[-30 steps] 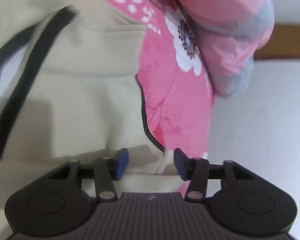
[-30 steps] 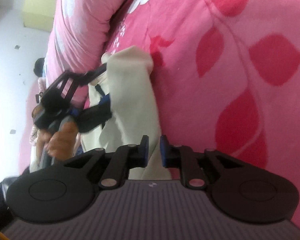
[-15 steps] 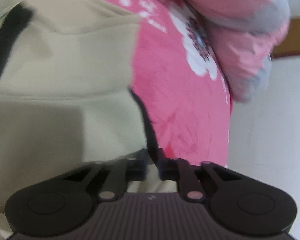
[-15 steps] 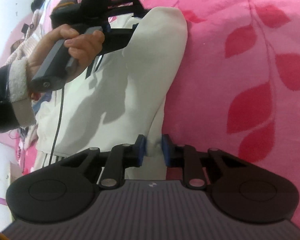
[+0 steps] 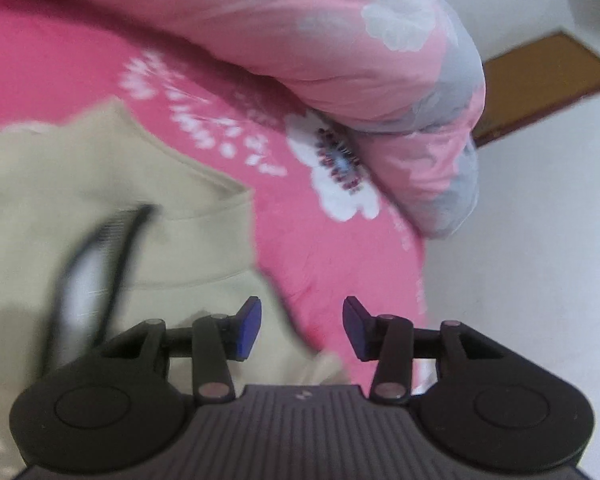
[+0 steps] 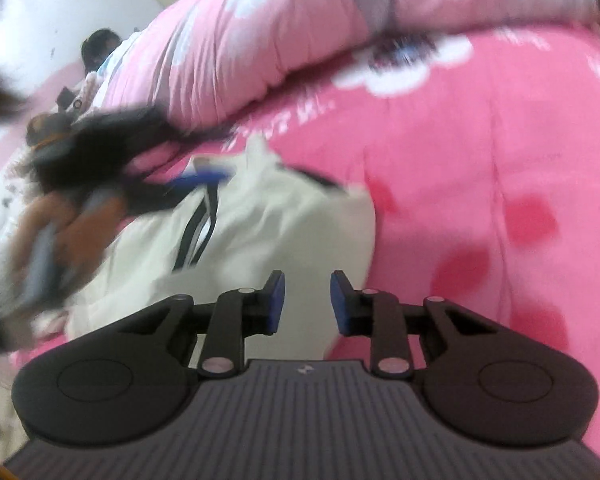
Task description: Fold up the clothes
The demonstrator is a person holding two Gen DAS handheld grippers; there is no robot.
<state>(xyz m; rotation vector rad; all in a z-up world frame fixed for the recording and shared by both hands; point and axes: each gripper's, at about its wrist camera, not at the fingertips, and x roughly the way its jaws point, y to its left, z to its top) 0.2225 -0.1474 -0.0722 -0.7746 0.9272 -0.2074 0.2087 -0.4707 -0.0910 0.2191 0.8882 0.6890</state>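
Bed: I see a hot-pink sheet with red leaves and a white flower print, filling most of both views.
Duvet: a paler pink duvet with grey flowers is bunched at the far side of the sheet.
Floor: pale floor shows right of the bed in my left view.
Garment: the cream garment with dark stripes lies on the sheet, near side, loosely heaped.
Left gripper: my left gripper has just been opening; its jaws stand apart with nothing between them, over the garment's edge.
Right gripper: my right gripper has been opening too, a narrow gap, no cloth pinched.
Hand: the hand holding my left tool is blurred.
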